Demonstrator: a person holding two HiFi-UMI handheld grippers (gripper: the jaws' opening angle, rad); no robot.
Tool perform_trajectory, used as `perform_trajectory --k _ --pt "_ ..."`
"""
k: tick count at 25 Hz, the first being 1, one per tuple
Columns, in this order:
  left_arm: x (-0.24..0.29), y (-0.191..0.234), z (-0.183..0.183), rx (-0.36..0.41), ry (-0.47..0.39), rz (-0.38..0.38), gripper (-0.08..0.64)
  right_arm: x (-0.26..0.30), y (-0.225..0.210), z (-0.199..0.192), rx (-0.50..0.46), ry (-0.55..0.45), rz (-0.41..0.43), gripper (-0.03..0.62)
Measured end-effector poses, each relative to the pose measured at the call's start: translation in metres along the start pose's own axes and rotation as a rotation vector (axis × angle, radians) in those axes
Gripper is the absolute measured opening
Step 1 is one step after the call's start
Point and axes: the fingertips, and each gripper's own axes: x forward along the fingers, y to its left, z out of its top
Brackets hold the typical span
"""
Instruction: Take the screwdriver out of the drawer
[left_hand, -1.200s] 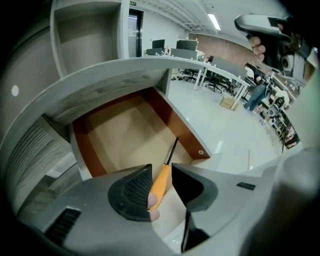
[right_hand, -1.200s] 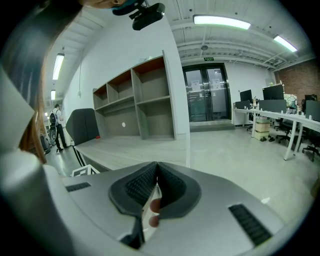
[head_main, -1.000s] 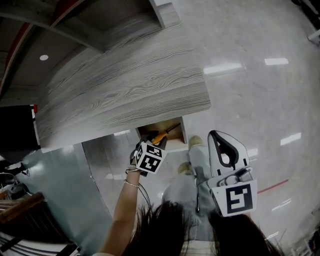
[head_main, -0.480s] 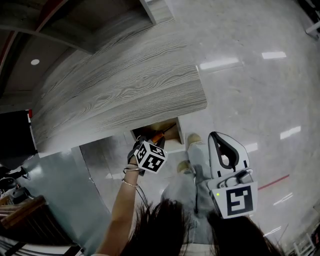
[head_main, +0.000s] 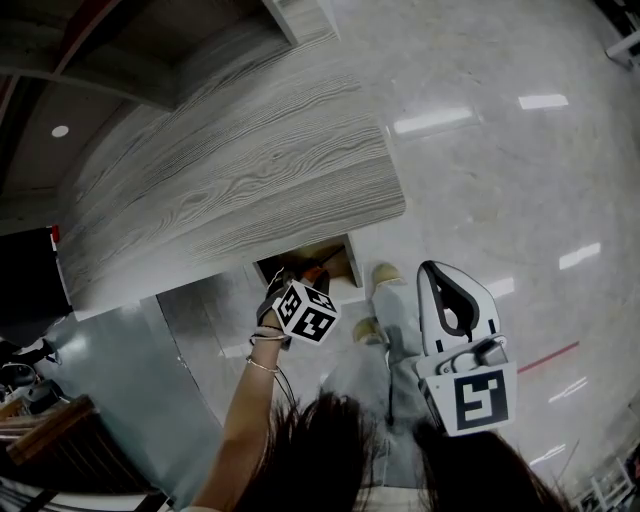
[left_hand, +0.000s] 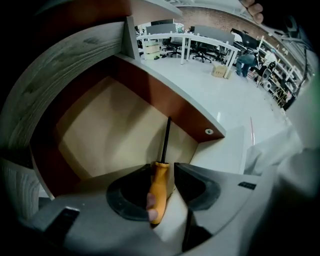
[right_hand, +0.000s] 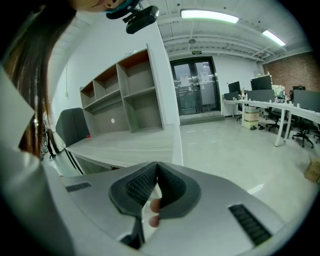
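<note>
Grasp step, likely: left gripper (left_hand: 162, 166) gapes astride screwdriver (left_hand: 158, 192) in drawer (left_hand: 112, 130), right gripper (right_hand: 156, 169) closed, empty; next: close, lift.

Glossy pale grey floor (head_main: 480, 180), ceiling lights reflected. Grey wood-grain desktop (head_main: 240, 170) left. Far: grey open shelving unit (right_hand: 125, 95), glass double doors (right_hand: 197, 92), white ceiling strip light (right_hand: 209, 16). Red brick wall (right_hand: 295, 67) far right, white desks (right_hand: 272, 107) near it.

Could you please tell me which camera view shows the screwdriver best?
The left gripper view: the screwdriver lies in the drawer, orange handle and black shaft in plain sight, the handle between the open jaws of the left gripper. The head view shows only an orange sliver of it; the right gripper view shows none.
</note>
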Motion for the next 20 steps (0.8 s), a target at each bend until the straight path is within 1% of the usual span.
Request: perform_trajectory --k 2,5,8,11,16,20 --pt "0.001 0.001 0.0 0.018 0.005 0.022 0.153 -0.001 -0.004 -0.001 0.008 0.001 -0.004 0.028" --pt "0.003 0.004 0.0 0.049 0.011 0.081 0.118 -0.002 -0.008 -0.002 0.015 -0.001 -0.006 0.028" --pt "0.005 0.006 0.0 0.04 0.016 0.114 0.107 -0.002 -0.012 -0.003 0.024 -0.001 -0.008 0.028" --pt "0.005 0.006 0.0 0.045 0.019 0.124 0.104 -0.003 -0.015 -0.003 0.031 -0.004 -0.011 0.028" --pt "0.002 0.007 0.001 0.022 -0.009 0.136 0.092 -0.005 -0.018 -0.001 0.039 -0.013 -0.012 0.028" --pt "0.001 0.007 0.0 0.047 -0.014 0.145 0.086 -0.004 -0.018 0.002 0.036 -0.02 -0.008 0.028"
